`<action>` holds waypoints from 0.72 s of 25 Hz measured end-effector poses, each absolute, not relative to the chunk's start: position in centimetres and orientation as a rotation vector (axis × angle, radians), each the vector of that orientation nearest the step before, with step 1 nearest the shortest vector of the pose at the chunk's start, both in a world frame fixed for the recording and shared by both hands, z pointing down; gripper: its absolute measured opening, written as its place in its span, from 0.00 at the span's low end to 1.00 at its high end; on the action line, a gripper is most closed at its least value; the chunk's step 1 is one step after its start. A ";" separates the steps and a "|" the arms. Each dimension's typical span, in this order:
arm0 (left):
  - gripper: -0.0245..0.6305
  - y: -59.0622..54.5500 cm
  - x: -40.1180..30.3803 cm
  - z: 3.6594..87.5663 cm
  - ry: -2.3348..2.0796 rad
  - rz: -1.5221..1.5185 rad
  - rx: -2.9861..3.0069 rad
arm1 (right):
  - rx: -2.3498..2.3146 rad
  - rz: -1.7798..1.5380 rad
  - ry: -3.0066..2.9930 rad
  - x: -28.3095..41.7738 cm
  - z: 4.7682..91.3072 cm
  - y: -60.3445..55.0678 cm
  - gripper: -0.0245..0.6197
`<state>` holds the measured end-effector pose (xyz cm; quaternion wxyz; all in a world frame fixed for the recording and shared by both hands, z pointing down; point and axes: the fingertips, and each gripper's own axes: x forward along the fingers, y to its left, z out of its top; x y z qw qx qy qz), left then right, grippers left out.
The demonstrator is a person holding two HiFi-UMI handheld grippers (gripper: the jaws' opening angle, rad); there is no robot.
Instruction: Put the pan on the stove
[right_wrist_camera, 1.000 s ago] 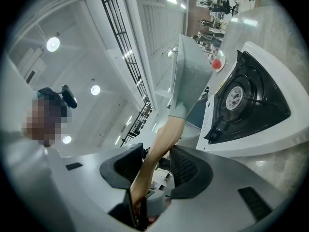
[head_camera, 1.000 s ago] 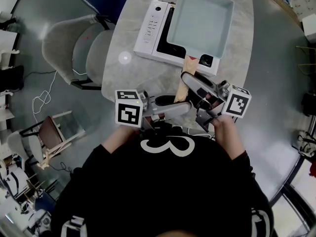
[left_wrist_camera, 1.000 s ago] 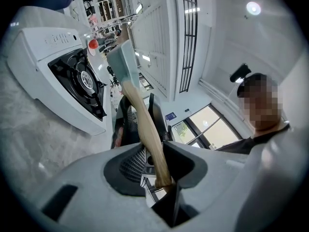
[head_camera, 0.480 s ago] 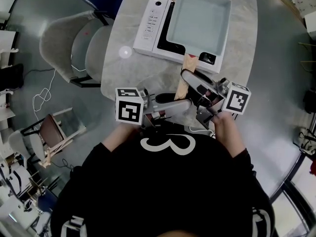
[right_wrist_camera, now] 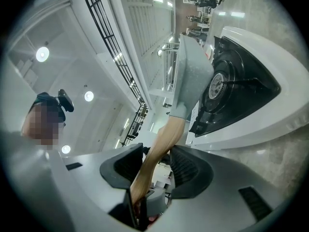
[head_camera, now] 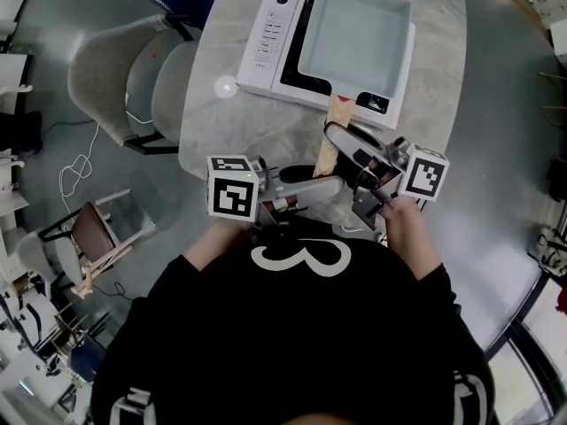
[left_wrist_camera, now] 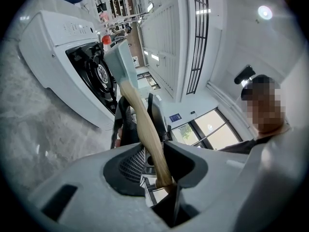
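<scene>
The light blue square pan [head_camera: 354,42] sits on the white stove [head_camera: 270,34] at the table's far side. Its wooden handle [head_camera: 335,118] points back toward me. Both grippers reach along that handle. My left gripper [head_camera: 330,187] is at the handle's end and my right gripper [head_camera: 341,153] a little further up it. In the left gripper view the handle [left_wrist_camera: 145,134] runs between the jaws, lying against one pad with a gap to the other. The right gripper view shows the same: the handle [right_wrist_camera: 159,149] touches one pad and is clear of the other. Beyond it are the pan [right_wrist_camera: 190,76] and the burner [right_wrist_camera: 236,88].
The stove stands on a marble-topped table [head_camera: 230,122], whose near edge is just in front of my hands. A small white disc [head_camera: 226,85] lies left of the stove. Grey chairs [head_camera: 151,87] stand at the table's left, and a wooden stool [head_camera: 93,237] is on the floor.
</scene>
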<state>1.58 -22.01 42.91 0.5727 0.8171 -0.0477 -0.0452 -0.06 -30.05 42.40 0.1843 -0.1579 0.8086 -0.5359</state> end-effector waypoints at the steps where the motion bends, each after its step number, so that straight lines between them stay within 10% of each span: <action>1: 0.23 -22.0 1.6 43.0 -0.115 -0.104 1.913 | -0.443 -1.516 2.276 0.0 42.5 -30.0 0.29; 18: 0.24 -21.9 1.8 44.2 -0.157 -0.079 1.853 | -0.412 -1.585 2.221 0.0 44.3 -29.7 0.29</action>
